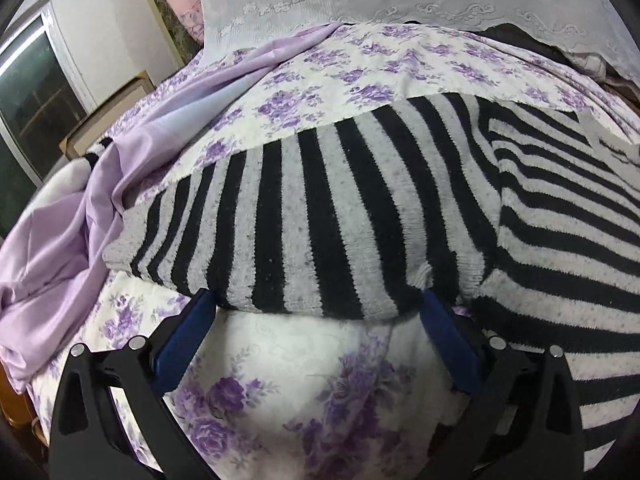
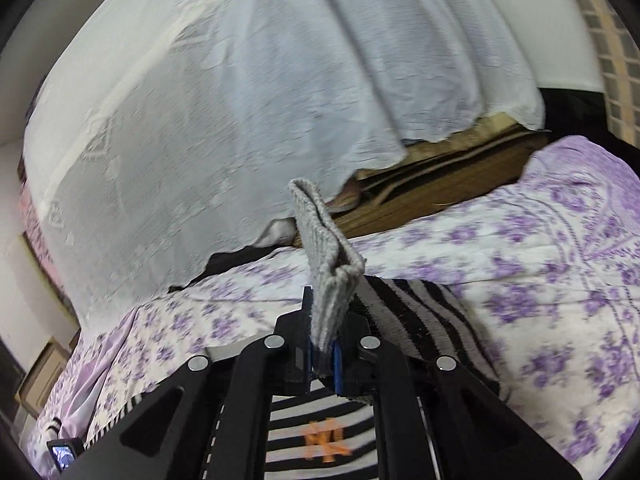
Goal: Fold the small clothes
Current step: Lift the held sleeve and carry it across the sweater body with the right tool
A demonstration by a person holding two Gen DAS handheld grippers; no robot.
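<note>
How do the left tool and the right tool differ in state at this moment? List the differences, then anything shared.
The left tool stands wide open; the right tool is shut. The left tool grips nothing, its fingers reaching the edge of the striped sweater's sleeve; the right tool clamps the sweater's grey ribbed cuff, holding it above the bedsheet. Both have blue pads on black fingers.

A bed sheet (image 1: 352,76) printed with purple roses on cream covers the bed and fills most of both views. A plain lilac cloth (image 1: 80,216) lies crumpled along the left of the left wrist view, trailing up toward the top centre. Behind the bed hangs a white lace curtain (image 2: 224,112), its scalloped hem meeting the sheet. At the upper left of the left wrist view stand a window (image 1: 28,92) and a cardboard box (image 1: 108,116). Brown folded bedding (image 2: 448,188) shows under the curtain's hem, right of centre.
</note>
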